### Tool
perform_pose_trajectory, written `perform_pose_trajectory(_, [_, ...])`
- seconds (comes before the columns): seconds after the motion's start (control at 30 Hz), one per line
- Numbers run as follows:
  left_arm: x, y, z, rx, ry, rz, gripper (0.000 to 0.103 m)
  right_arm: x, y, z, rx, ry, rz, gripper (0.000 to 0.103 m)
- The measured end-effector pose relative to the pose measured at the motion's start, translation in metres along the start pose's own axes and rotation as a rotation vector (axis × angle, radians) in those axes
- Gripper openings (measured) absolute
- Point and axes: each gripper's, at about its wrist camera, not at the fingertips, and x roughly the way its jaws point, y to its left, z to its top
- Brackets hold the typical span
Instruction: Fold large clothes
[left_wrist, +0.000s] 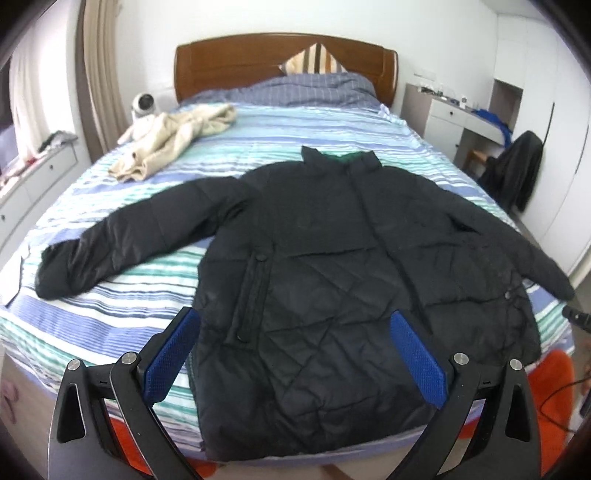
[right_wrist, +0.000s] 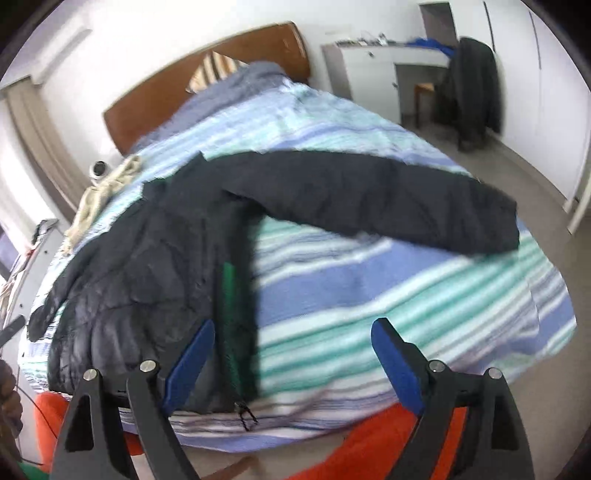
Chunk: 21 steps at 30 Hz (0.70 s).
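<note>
Bedroom: you are standing at the foot of a striped bed (left_wrist: 110, 306) with a wooden headboard (left_wrist: 284, 62), aiming both tools down at it.
Left gripper (left_wrist: 295, 354): you are holding it wide open with nothing between the blue pads (left_wrist: 170, 354); it is hovering over the lower hem, apparently free of the cloth.
Right gripper (right_wrist: 291, 365): you are holding this one spread wide too, gripping nothing; the jacket's side edge is running up between the fingers, with no pad pressing on it.
Black quilted jacket (left_wrist: 351, 277): it is lying front up, collar toward the headboard, both sleeves spread out sideways, hem at the foot edge nearest you. That flat spread looks like preparation for folding.
Right sleeve (right_wrist: 388, 199): it is stretching out across the bedding ahead of your right tool, well apart from it.
Left sleeve (left_wrist: 122, 236): it is lying out to the left, beyond your left tool.
Judgement: no fold is showing yet, so a sleeve probably needs bringing in first.
Beige garment (left_wrist: 173, 140): it is sitting crumpled near the far left corner, clear of the jacket.
</note>
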Motion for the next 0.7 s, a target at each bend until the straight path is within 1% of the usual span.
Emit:
perform_pose_trajectory(0.07, [0.004, -0.004, 0.0, 0.036, 0.01, 0.019, 0.103, 0.005, -0.001, 0.0, 0.014, 0.01, -0.018, 0.089])
perform_pose_trajectory(0.13, [0.005, -0.007, -0.001, 0.07, 0.01, 0.047, 0.103, 0.007, -0.003, 0.002, 0.024, 0.0, -0.048, 0.089])
perform_pose_trajectory(0.23, [-0.001, -0.01, -0.004, 0.122, -0.009, 0.089, 0.103, 0.009, -0.009, 0.004, 0.058, -0.008, -0.05, 0.089])
perform_pose_trajectory(0.3, [-0.005, -0.009, -0.005, 0.132, -0.023, 0.108, 0.103, 0.011, -0.015, 0.005, 0.098, -0.009, -0.042, 0.089])
perform_pose_trajectory(0.37, [-0.007, -0.007, -0.004, 0.121, -0.03, 0.108, 0.103, 0.011, -0.024, 0.005, 0.134, -0.013, -0.04, 0.089])
perform_pose_trajectory(0.4, [-0.008, -0.005, -0.003, 0.112, -0.032, 0.105, 0.103, 0.009, -0.03, 0.006, 0.15, -0.022, -0.042, 0.088])
perform_pose_trajectory(0.43, [-0.008, -0.004, -0.002, 0.104, -0.034, 0.105, 0.103, 0.004, -0.041, 0.008, 0.179, -0.051, -0.049, 0.088])
perform_pose_trajectory(0.5, [-0.009, -0.002, 0.0, 0.085, -0.037, 0.108, 0.103, -0.009, -0.068, 0.013, 0.264, -0.123, -0.092, 0.088])
perform_pose_trajectory(0.53, [-0.009, 0.0, 0.0, 0.079, -0.038, 0.107, 0.103, -0.017, -0.089, 0.014, 0.341, -0.161, -0.11, 0.088])
perform_pose_trajectory(0.57, [-0.009, 0.001, 0.0, 0.076, -0.04, 0.105, 0.103, -0.021, -0.103, 0.014, 0.394, -0.183, -0.11, 0.088])
perform_pose_trajectory(0.6, [-0.008, 0.002, -0.001, 0.076, -0.041, 0.104, 0.103, -0.025, -0.124, 0.014, 0.477, -0.204, -0.1, 0.088])
perform_pose_trajectory(0.67, [-0.004, 0.003, -0.001, 0.077, -0.035, 0.11, 0.103, -0.027, -0.152, 0.009, 0.606, -0.216, -0.069, 0.088])
perform_pose_trajectory(0.7, [0.0, 0.003, -0.001, 0.075, -0.024, 0.113, 0.103, -0.024, -0.165, 0.006, 0.678, -0.21, -0.032, 0.088])
